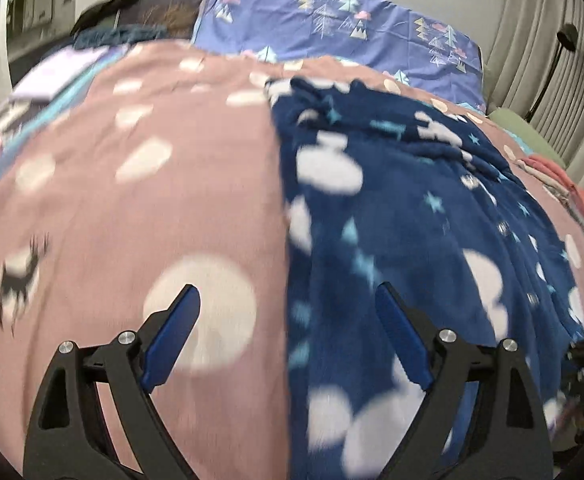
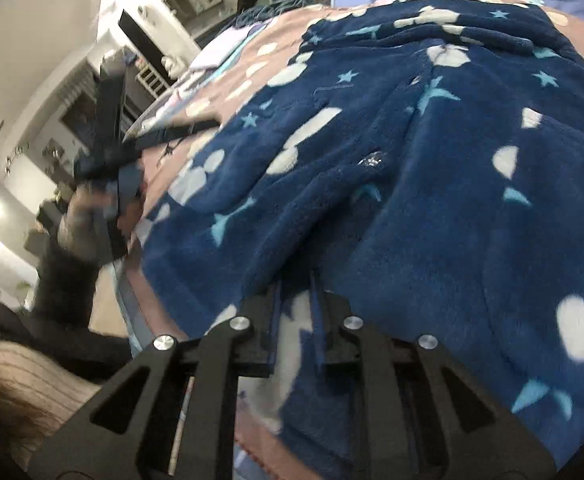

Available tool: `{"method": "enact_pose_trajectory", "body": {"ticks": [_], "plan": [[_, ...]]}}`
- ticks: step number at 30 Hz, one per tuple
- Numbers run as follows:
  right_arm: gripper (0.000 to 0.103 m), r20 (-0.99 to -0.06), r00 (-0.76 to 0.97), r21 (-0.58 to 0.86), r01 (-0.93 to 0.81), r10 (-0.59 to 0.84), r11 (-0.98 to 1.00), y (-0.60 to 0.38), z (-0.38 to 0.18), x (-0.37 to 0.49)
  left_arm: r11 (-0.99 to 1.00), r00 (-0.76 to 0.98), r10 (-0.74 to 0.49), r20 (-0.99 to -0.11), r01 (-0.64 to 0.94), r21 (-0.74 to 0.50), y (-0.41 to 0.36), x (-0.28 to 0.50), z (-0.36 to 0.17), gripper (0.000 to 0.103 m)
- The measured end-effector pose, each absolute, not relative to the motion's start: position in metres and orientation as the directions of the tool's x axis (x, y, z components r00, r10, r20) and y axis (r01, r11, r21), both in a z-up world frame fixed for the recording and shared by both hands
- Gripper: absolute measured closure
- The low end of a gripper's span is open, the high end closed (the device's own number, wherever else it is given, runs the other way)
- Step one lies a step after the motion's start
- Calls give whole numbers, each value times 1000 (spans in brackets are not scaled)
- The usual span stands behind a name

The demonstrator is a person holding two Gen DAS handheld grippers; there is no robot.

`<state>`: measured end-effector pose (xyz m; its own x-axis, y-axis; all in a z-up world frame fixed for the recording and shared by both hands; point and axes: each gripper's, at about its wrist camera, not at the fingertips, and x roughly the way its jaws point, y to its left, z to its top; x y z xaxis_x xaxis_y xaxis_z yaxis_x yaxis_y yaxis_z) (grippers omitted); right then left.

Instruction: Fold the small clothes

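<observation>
A navy fleece garment (image 1: pixel 403 216) with white blobs and light-blue stars lies spread on the pink dotted bedcover (image 1: pixel 132 184). My left gripper (image 1: pixel 288 300) is open and empty, hovering over the garment's left edge. It also shows blurred in the right wrist view (image 2: pixel 132 136), open, at the garment's far left side. My right gripper (image 2: pixel 295 280) is shut on the near hem of the garment (image 2: pixel 411 152), with fleece pinched between the fingers.
A blue tree-print pillow (image 1: pixel 331 24) lies at the head of the bed. A folded lilac cloth (image 1: pixel 56 72) sits far left and a pile of pink clothes (image 1: pixel 559 184) at the right edge. Shelves and furniture (image 2: pixel 164 40) stand beyond the bed.
</observation>
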<state>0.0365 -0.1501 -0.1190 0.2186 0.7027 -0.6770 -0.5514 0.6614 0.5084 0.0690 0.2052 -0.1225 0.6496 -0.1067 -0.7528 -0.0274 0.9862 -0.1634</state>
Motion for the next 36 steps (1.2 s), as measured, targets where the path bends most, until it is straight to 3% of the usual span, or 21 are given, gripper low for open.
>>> {"method": "enact_pose_trajectory", "body": {"ticks": [4, 6, 7, 11, 13, 14, 15, 17, 20, 22, 23, 24, 26, 29, 31, 33, 36], "plan": [[82, -549, 199, 669, -478, 812, 569, -180, -110, 34, 976, 627, -174, -759, 7, -218, 206, 44, -135, 13], [52, -506, 188, 713, -459, 842, 531, -186, -110, 30, 973, 624, -192, -758, 22, -228, 201, 34, -142, 13], [51, -480, 166, 743, -445, 862, 499, -185, -111, 30, 975, 632, -190, -752, 30, -221, 198, 30, -143, 13], [53, -519, 131, 740, -427, 845, 520, -161, -125, 34, 963, 631, -239, -738, 59, -262, 194, 18, -142, 13], [91, -533, 143, 744, -389, 834, 543, -151, -132, 40, 957, 633, -263, -728, 72, -283, 193, 14, -142, 14], [98, -495, 141, 780, -364, 857, 510, -153, -130, 42, 950, 637, -279, -719, 75, -302, 194, 11, -141, 18], [98, -445, 166, 804, -359, 880, 474, -161, -122, 40, 945, 638, -289, -713, 72, -319, 195, 8, -141, 24], [98, -436, 234, 776, -390, 869, 495, -178, -104, 35, 934, 633, -314, -708, 74, -348, 198, 3, -141, 38], [97, -509, 245, 727, -391, 825, 564, -195, -103, 31, 924, 629, -338, -700, 79, -375, 199, -5, -142, 38], [85, -562, 251, 703, -357, 788, 615, -202, -111, 28, 929, 623, -331, -709, 83, -362, 196, -7, -144, 38], [69, -573, 277, 696, -332, 771, 637, -214, -112, 23, 934, 621, -322, -715, 84, -348, 193, -9, -144, 37], [61, -556, 306, 703, -322, 773, 634, -220, -110, 20, 937, 618, -315, -720, 84, -338, 190, -11, -143, 36], [61, -501, 425, 717, -284, 754, 636, -258, -99, 9, 941, 607, -311, -731, 89, -326, 188, -15, -143, 33], [57, -532, 541, 689, -170, 651, 704, -309, -97, -1, 951, 589, -295, -753, 102, -293, 184, -22, -143, 33], [57, -572, 558, 685, -78, 602, 724, -333, -109, -3, 948, 582, -302, -755, 101, -301, 185, -24, -144, 33], [57, -566, 507, 745, -21, 650, 666, -346, -136, -6, 934, 577, -336, -745, 99, -344, 187, -26, -146, 33], [51, -532, 496, 768, -58, 686, 638, -335, -147, -5, 897, 565, -412, -715, 112, -428, 188, -24, -147, 33]]}}
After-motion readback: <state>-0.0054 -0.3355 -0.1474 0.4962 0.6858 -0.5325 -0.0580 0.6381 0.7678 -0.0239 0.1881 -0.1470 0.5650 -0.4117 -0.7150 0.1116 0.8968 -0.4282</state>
